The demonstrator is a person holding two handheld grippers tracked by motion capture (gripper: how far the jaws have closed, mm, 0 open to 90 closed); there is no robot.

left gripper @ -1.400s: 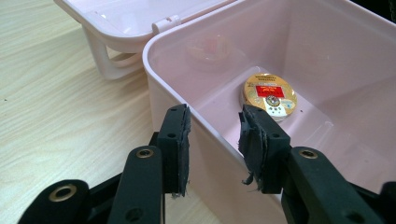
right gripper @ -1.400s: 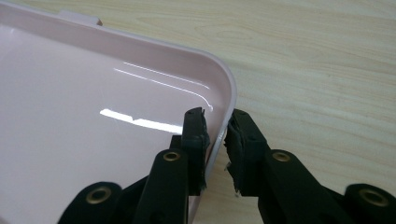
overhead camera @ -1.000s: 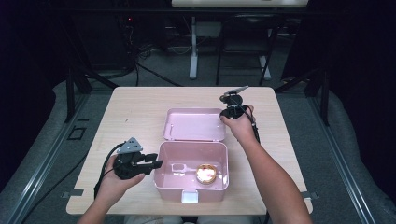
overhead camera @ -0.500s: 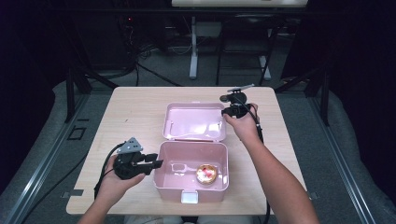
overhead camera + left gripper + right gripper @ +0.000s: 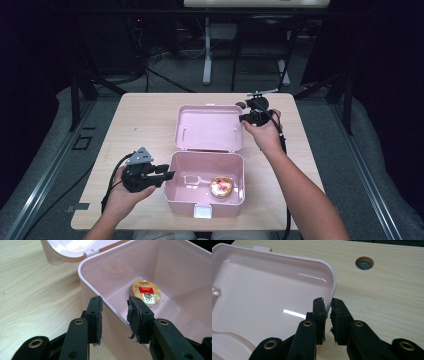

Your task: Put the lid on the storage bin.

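A pink plastic box stands open at the table's front, its lid hinged back behind it. Inside lies a round gold tin with a red label, seen again as the tin on the box floor. My left gripper straddles the box's left wall, one jaw outside and one inside, and the left gripper is shut on that wall. My right gripper grips the lid's right edge. In its own view the right gripper is shut on the thin rim of the lid, which is tilted up.
The light wooden table has a round cable hole beyond the lid's corner. A white latch sits on the box's front wall. Cables trail from both grippers. Dark floor and stands lie behind the table.
My right gripper has risen a little with the lid's edge in it, so the lid's far side stands higher. The left gripper and the box have stayed put.
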